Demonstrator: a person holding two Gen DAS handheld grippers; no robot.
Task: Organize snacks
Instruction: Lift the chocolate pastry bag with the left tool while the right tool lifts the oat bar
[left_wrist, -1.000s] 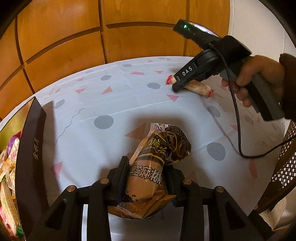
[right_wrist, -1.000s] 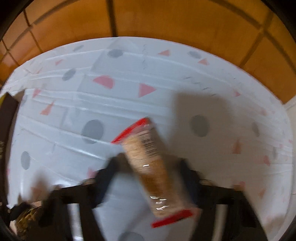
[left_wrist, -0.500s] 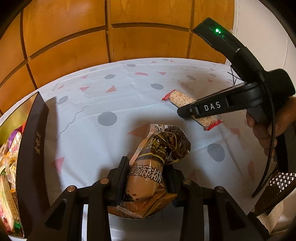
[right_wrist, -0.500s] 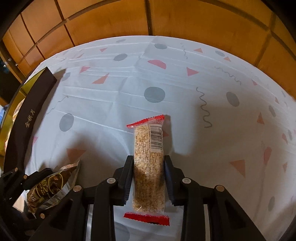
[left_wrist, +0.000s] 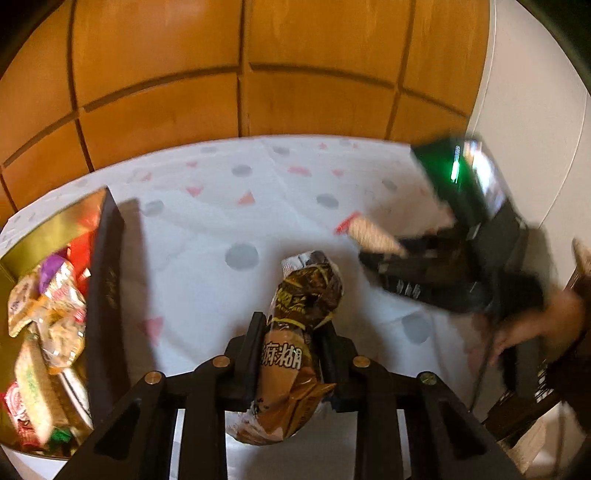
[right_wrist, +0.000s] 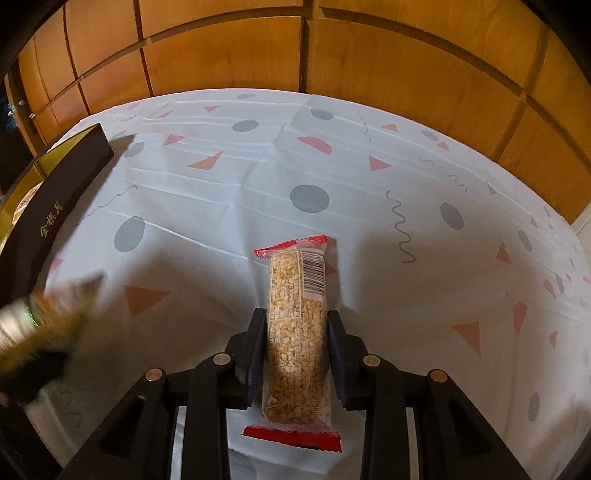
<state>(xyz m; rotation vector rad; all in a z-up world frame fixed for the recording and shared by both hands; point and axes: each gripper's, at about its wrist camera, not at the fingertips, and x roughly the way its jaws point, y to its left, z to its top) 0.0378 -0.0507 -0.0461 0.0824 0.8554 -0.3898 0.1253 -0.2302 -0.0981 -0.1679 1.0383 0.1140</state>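
**Both grippers hold a snack above the table**

The left gripper (left_wrist: 291, 350) is pinching a brown snack bag (left_wrist: 295, 332) between its two fingers. Its jaws have just been closing, and the bag is squeezed narrow where the pads press on it. The bag stands out forward past the fingertips, and its lower end hangs back between the finger arms.

The right gripper (right_wrist: 297, 343) is pinching a grain bar (right_wrist: 297, 325) in a clear wrapper with red ends. The pads press on both long sides of the bar. One red end points forward from the fingertips, the other lies back between the arms.

Under both tools is a white tablecloth (right_wrist: 221, 206) with grey dots and red triangles. To the left of the left gripper stands a dark box (left_wrist: 105, 295) with a gold inside, and many small snacks (left_wrist: 44, 325) lie in it. In the right wrist view the same box is far to the left of the tool.

In the left wrist view the right gripper is ahead and to the right, blurred, with a hand (left_wrist: 532, 328) on its handle. Behind the table are wooden panels (right_wrist: 229, 48).
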